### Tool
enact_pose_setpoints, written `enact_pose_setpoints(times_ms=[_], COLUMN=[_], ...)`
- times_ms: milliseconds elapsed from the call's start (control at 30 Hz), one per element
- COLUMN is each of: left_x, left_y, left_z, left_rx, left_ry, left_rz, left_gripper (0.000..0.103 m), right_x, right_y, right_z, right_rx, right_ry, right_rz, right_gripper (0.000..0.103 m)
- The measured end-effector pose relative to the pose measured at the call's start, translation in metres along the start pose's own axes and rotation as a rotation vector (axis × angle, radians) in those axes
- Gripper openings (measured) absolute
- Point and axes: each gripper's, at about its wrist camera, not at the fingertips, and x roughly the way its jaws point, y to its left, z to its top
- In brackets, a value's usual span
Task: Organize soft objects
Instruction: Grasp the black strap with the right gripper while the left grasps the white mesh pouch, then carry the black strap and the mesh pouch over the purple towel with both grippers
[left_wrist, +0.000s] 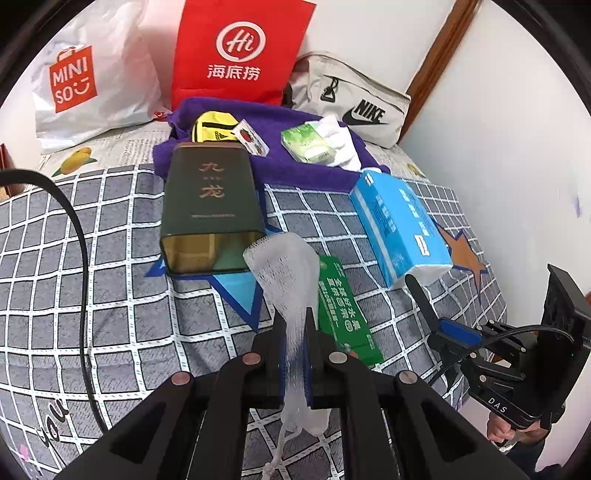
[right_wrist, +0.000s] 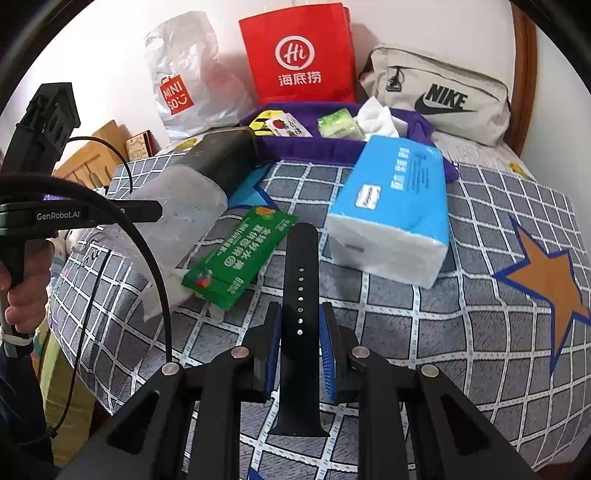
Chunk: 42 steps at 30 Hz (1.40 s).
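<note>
My left gripper (left_wrist: 295, 325) is shut on a white mesh foam sleeve (left_wrist: 286, 269) and holds it above the bed, near the open end of a dark green tin box (left_wrist: 208, 206). My right gripper (right_wrist: 300, 317) is shut on a black watch strap (right_wrist: 300, 295) that sticks forward between the fingers. The left gripper and sleeve (right_wrist: 184, 206) also show in the right wrist view. A green packet (left_wrist: 341, 314) lies on the checked bedsheet (left_wrist: 92, 277). A blue tissue pack (left_wrist: 400, 229) lies at the right. A purple towel (left_wrist: 295, 166) carries small packets and a white cloth.
A red paper bag (left_wrist: 236, 51), a white Miniso bag (left_wrist: 85, 81) and a grey Nike pouch (left_wrist: 354, 99) stand along the back wall. A wall (left_wrist: 498, 129) borders the bed at the right. A black cable (left_wrist: 81, 258) crosses at the left.
</note>
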Motion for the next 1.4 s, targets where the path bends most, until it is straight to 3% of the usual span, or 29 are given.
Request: enact_pose_setpoints(times_ms=[433,833,1400], left_x=[-0.023,-0.035,-0.018], left_y=[0.002,0.014,0.047], left_z=[0.021,0.058,0.134], left_rx=[0.004,-0.031,-0.060], left_ry=[-0.062,-0.103,-0.130], left_rz=[-0.020,0.011,-0.008], left_gripper=[0.007,0.007,0.007], right_x=[-0.011,-0.015,0.037], right_y=[0.010,0.016,0.002], right_z=[0.032,0.080,0.161], right_rx=[-0.034,-0.071,-0.083], right_ry=[-0.035,-0.076,-0.054], right_rz=[0.019,0.037,0.047], right_gripper=[0.021,0.021,0.021])
